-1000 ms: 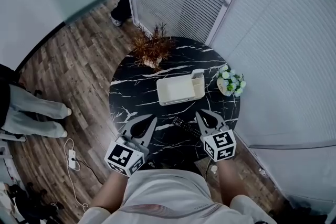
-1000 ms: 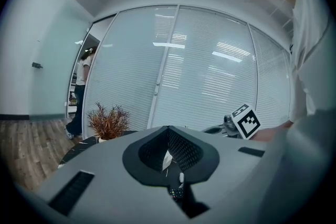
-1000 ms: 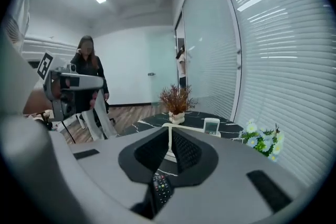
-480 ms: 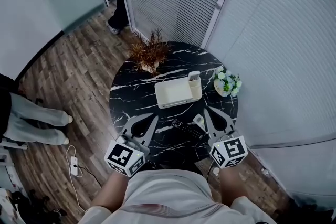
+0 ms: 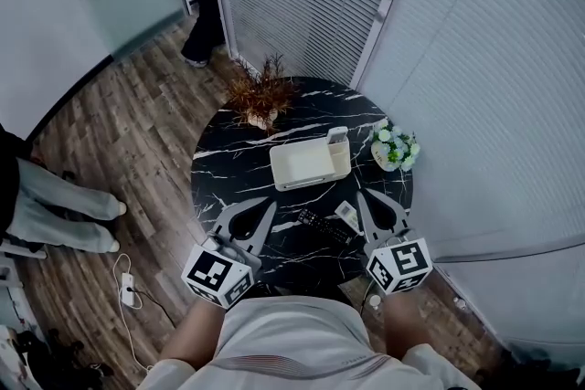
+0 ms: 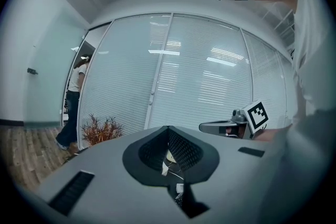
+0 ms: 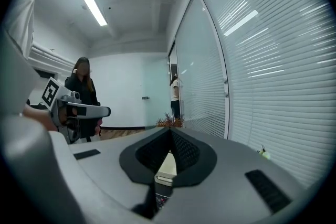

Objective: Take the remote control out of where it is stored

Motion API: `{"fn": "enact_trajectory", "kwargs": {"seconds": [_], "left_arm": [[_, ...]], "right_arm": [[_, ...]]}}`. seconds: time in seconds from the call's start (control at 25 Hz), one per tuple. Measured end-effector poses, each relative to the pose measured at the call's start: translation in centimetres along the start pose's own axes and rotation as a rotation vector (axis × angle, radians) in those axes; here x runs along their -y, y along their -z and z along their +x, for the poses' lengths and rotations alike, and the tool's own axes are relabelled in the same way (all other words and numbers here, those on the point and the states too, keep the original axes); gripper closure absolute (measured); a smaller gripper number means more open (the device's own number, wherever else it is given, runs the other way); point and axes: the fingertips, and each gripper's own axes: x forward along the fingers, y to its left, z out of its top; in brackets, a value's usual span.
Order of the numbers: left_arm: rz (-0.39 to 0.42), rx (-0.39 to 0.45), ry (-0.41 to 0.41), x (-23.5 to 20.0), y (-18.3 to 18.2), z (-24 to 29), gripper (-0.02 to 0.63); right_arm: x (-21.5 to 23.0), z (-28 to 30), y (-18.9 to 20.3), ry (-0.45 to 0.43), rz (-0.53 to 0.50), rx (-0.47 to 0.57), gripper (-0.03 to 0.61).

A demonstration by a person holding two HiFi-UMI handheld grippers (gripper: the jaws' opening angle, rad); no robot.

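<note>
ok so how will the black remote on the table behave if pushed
Probably stiff: the black remote looks like a rigid flat bar. Lying flat on the glossy marble table, it would likely slide rather than roll or tip.

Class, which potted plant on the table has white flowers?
The flower pot at the table's right edge; the other plant, far left, is dry brown twigs.

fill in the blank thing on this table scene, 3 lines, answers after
1. The remote lying on the table, outside the white tray, is ____ in colour.
2. In the head view, the pot of white flowers stands to the tray's ____.
3. The left gripper and the right gripper both have their jaws ____.

Missing words: black; right; shut
</note>
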Motion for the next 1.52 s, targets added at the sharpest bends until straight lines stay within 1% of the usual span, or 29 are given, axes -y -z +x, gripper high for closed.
{"fn": "enact_trajectory", "kwargs": {"seconds": [0.56,0.84,1.04,1.2,1.24,1.32,1.36,1.52], "left_arm": [[-0.009,-0.011,-0.011,-0.5,0.4,0.4,0.604],[-0.008,-0.019,-0.025,-0.7,0.7,0.3,0.604],[-0.005,-0.033,-0.058,-0.9,1.3,-0.1,0.604],[-0.024,-0.046,-0.086,-1.6,1.9,-0.6,0.604],[-0.029,-0.050,-0.094,-1.8,2.1,-0.7,0.605],[-0.034,-0.056,-0.112,-2.0,2.5,-0.8,0.604],[-0.035,-0.060,-0.120,-2.1,2.6,-0.8,0.605],[-0.047,-0.074,-0.151,-2.6,2.9,-1.1,0.604]], "right_arm": [[0.8,0.8,0.6,0.009,0.005,-0.025,0.563],[2.9,2.5,1.0,0.074,-0.015,-0.034,0.563],[4.6,4.9,1.7,0.093,-0.050,-0.047,0.561],[6.0,7.3,2.6,0.129,-0.068,-0.084,0.559],[6.4,8.1,3.1,0.135,-0.067,-0.097,0.549],[7.2,9.6,4.1,0.136,-0.053,-0.121,0.469],[7.6,10.3,4.5,0.136,-0.045,-0.129,0.443],[9.1,13.1,6.2,0.150,-0.016,-0.167,0.371]]}}
